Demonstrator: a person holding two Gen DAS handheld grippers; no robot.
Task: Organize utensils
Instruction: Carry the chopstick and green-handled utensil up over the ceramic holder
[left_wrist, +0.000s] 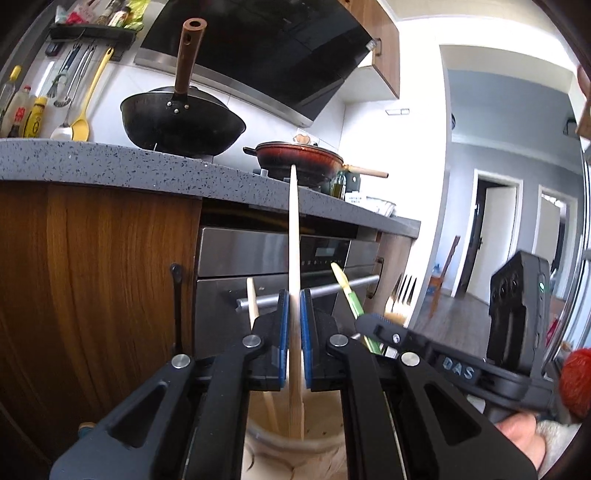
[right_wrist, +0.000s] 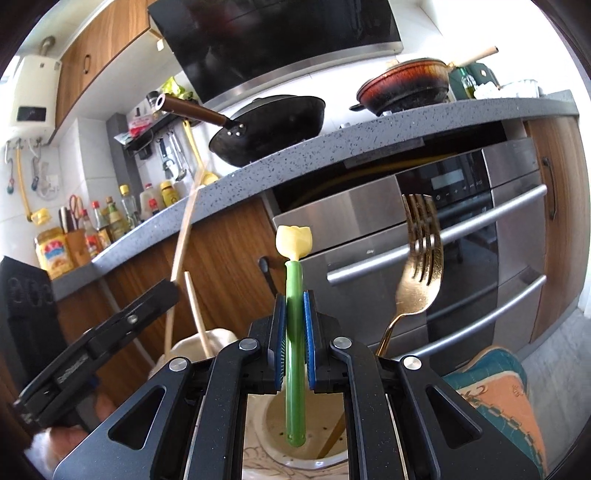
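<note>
We reckon midway: fork (right_wrist: 417, 291) already in holder (right_wrist: 306, 448), left gripper (left_wrist: 294, 314) pinching wooden spatula (left_wrist: 294, 236), right gripper (right_wrist: 294, 314) pinching green stick (right_wrist: 294, 332), neither released.

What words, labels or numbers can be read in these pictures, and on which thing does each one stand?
"DAS": raised letters on the arm of the right tongs, seen from the left wrist.
Raised letters on the left tongs: too blurred to read.
Oven control panel: display and small marks, too small to read.
Sauce bottles and yellow jar: labels blurred, not readable.
Wall heater: dark display, nothing readable.
</note>
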